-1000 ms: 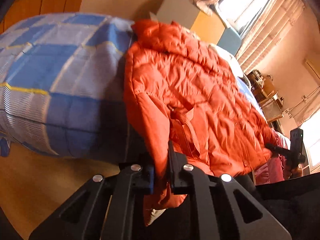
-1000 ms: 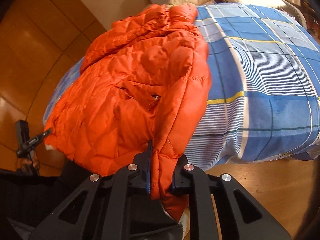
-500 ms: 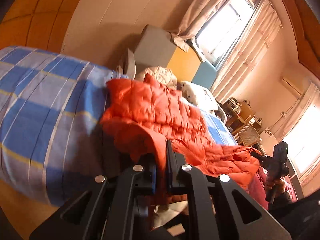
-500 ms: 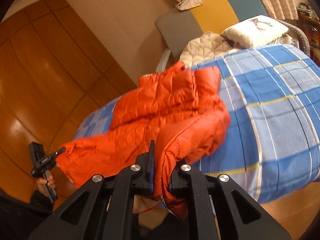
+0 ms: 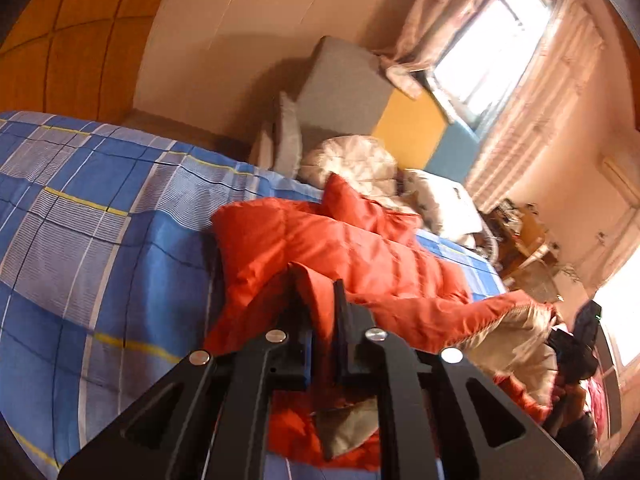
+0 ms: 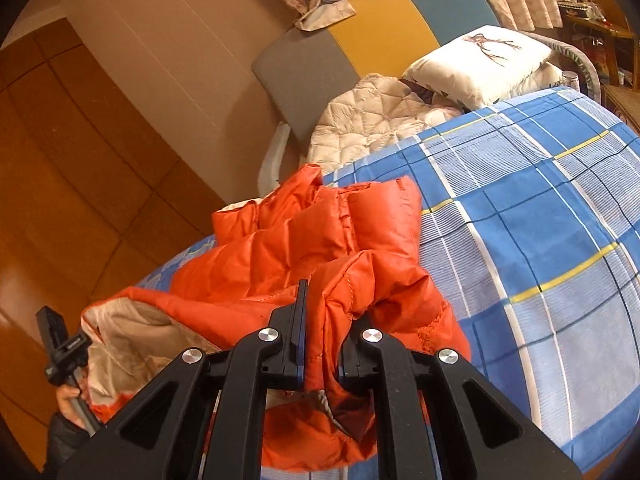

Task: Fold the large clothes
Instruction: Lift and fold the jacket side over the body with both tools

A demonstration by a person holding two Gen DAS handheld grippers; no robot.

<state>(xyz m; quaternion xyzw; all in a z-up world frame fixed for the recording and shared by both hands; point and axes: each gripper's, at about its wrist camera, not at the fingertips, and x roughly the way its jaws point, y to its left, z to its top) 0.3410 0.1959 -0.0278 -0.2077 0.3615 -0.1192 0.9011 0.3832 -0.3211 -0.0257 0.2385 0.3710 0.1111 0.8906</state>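
Left wrist view rides low behind its jaws, tilted down, close on the orange jacket [image 5: 360, 256], headboard [image 5: 408, 128] up at one o'clock. Right wrist view does the same from the other side, headboard [image 6: 384, 32] at twelve. Both share jacket [image 6: 320, 248], checked bed [image 6: 540, 240] and pillow [image 6: 484, 64].

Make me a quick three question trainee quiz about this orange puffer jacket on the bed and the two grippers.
1. True or false: the orange jacket lies on a blue checked bedspread.
2. What is the right gripper shut on? A) pillow B) jacket C) curtain
3. Fill in: the jacket's exposed lining is ____ coloured.

Key: 1 true. 2 B; the left gripper pinches the same jacket. 3 beige.
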